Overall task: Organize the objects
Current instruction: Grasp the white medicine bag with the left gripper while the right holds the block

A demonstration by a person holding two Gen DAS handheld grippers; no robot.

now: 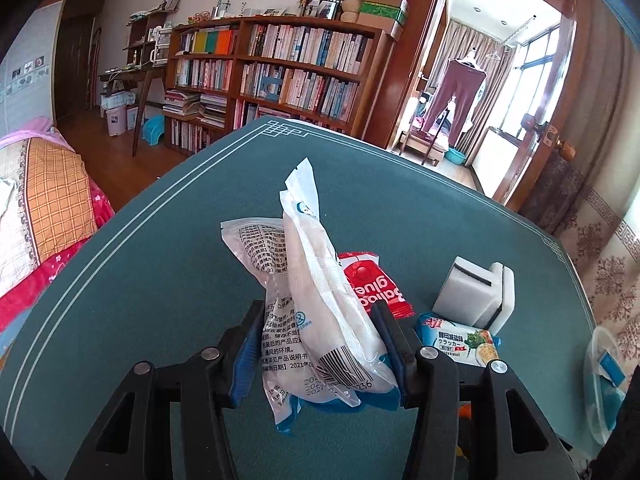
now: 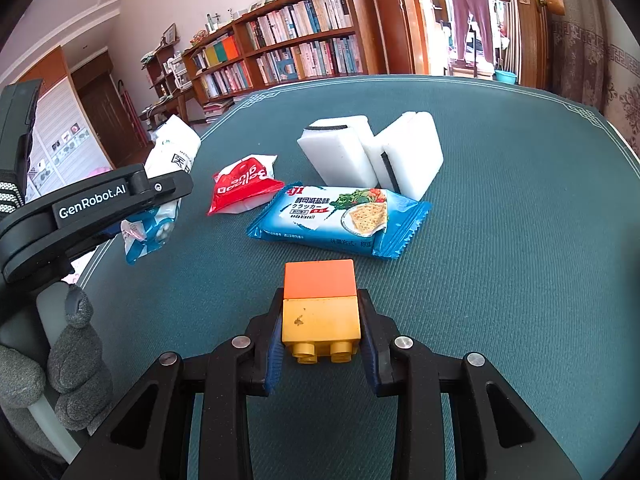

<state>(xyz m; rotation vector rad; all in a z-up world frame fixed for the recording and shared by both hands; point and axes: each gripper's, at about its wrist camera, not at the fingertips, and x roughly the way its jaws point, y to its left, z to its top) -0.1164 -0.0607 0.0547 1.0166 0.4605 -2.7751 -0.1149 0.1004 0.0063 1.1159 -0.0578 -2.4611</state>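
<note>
Since the mask packets (image 1: 320, 320) are already pinched in the left tongs (image 1: 320, 344) above the tabletop (image 1: 160, 272), they should be lifted gently; the stacked blocks (image 2: 320, 304) are clamped in the right tongs (image 2: 320, 340).

Two white plastic packets (image 1: 320, 300) with black print and blue ends are seen raised above the green table (image 1: 140, 280), bunched upright. A red glue sachet (image 2: 240, 188) lies flat mid-table, a blue cracker packet (image 2: 340, 220) just beside it. Two white sponge blocks (image 2: 372, 156) with black strips stand behind, touching. A stacked orange-and-yellow brick (image 2: 320, 308) is seen nearer the front edge.
</note>
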